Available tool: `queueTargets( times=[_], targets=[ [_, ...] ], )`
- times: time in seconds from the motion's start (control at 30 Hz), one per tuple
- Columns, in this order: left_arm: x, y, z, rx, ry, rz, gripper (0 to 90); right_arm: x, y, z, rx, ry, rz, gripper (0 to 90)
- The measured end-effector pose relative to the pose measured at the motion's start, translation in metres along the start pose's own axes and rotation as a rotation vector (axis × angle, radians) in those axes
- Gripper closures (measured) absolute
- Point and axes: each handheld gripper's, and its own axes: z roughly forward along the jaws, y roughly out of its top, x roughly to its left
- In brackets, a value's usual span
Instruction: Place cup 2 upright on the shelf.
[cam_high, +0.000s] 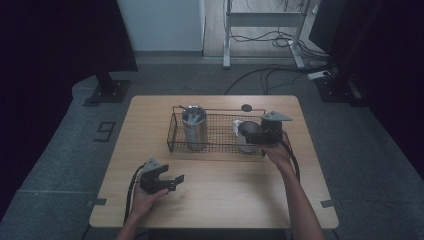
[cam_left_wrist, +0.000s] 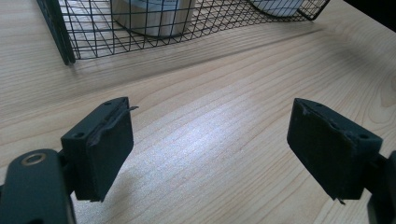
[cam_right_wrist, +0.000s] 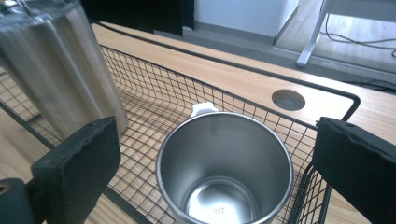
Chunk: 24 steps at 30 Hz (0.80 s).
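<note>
Round steel mug (cam_right_wrist: 225, 164) with white handle, upright in the black wire basket (cam_high: 220, 134). Right gripper (cam_high: 266, 134) released, jaws wide, apparently just above its rim; left gripper (cam_high: 167, 181) released over bare wooden table (cam_left_wrist: 224, 84).
</note>
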Motion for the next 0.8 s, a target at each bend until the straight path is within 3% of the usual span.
queueTargets(
  times=[0.43, 0.8],
  targets=[
    [0.000, 0.000, -0.001, -0.002, 0.002, 0.000, 15.0, 0.008, -0.013, -0.020, -0.019, 0.022, -0.015, 8.3],
    [-0.001, 0.000, 0.000, 0.002, 0.007, 0.006, 15.0, 0.012, -0.044, -0.044, -0.023, 0.038, -0.019, 12.7]
  ],
)
